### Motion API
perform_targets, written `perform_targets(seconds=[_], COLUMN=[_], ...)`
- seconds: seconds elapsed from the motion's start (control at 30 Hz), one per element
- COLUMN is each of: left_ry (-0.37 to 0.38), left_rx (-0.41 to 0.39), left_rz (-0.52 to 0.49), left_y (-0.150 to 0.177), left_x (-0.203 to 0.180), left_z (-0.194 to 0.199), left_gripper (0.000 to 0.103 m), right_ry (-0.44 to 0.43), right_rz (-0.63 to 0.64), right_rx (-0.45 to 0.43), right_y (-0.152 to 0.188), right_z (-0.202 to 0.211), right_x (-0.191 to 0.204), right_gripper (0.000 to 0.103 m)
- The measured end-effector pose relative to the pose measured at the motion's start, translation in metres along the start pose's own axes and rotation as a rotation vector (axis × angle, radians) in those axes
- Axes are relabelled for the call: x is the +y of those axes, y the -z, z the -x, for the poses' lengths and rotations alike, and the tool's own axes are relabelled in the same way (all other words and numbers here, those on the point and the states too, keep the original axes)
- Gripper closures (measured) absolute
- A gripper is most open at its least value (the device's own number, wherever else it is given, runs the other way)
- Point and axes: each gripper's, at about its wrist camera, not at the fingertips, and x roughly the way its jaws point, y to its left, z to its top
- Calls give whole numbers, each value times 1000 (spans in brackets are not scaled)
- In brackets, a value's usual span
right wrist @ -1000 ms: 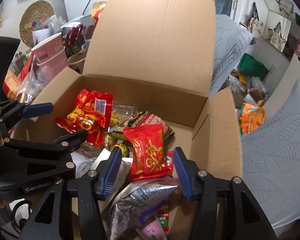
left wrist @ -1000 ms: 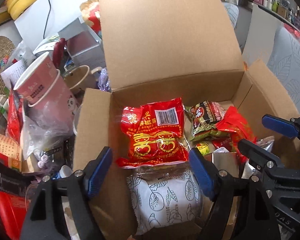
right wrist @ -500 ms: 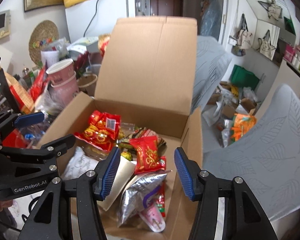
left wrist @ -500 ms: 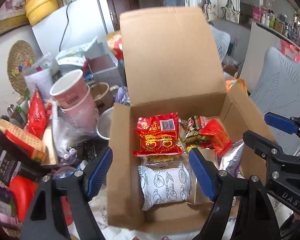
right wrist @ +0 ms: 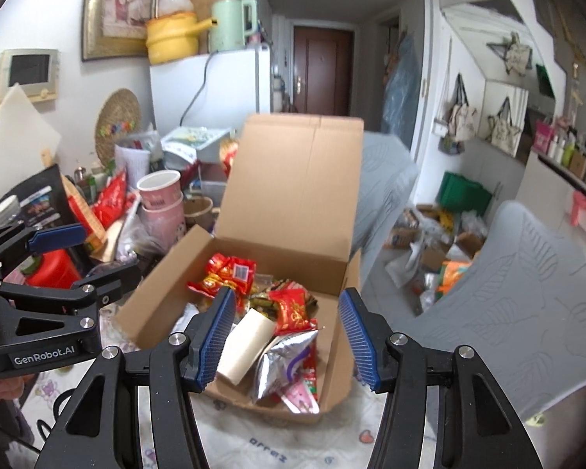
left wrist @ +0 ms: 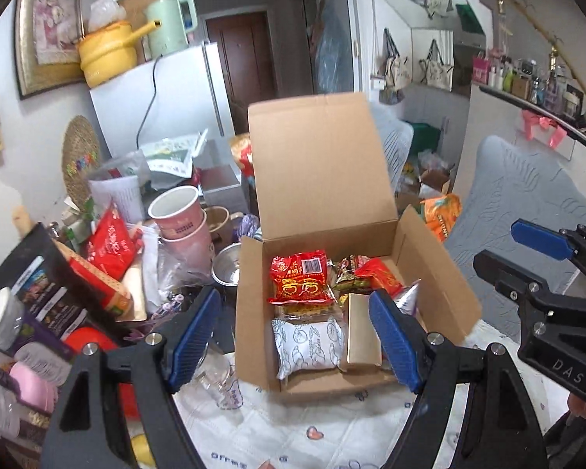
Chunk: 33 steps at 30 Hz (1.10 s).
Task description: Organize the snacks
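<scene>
An open cardboard box [left wrist: 441,297] of snacks is shown on a patterned cloth, its lid flap upright at the back; inside it, a red packet [left wrist: 299,279] lies toward the back, a white leaf-printed pouch [left wrist: 308,342] at the front and a silver foil bag [right wrist: 283,355] beside a pale carton [left wrist: 361,330]. The left gripper [left wrist: 293,340] and right gripper [right wrist: 285,338] are held above the box's front edge, both open and empty. The packets are judged light, soft, crinkly and slippery, best pinched across a sealed edge, not the puffed middle.
</scene>
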Motion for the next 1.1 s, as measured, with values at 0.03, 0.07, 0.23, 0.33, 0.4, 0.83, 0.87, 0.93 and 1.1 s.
perform_targets(seconds=[0.03, 0.07, 0.23, 0.33, 0.4, 0.83, 0.87, 0.93, 1.1], left_ry=[-1, -1, 6, 9, 17, 20, 20, 28, 34], left_rx=[-7, -14, -44, -64, -70, -63, -63, -59, -64], left_rz=[-1, -3, -13, -11, -14, -3, -1, 1, -2], left_y=[2, 4, 18, 30, 40, 94, 97, 102, 112], left_x=[0, -1, -3, -5, -7, -12, -13, -13, -16], left_z=[6, 13, 50, 68, 78, 116, 117, 119, 124], left_gripper=[24, 24, 24, 24, 23, 23, 23, 23, 23], right_ry=[3, 6, 3, 20, 32, 70, 69, 73, 90], right_rz=[2, 2, 3, 12, 3, -27, -32, -43, -43], right_rx=[-12, -22, -59, -89, -106, -101, -95, -79, -65], right_y=[1, 2, 13, 22, 29, 83, 87, 94, 105], right_z=[7, 14, 52, 74, 86, 132, 133, 133, 138], right_x=[2, 3, 10, 15, 17, 33, 34, 34, 38], right_gripper=[47, 47, 41, 39, 34, 32, 32, 32, 32])
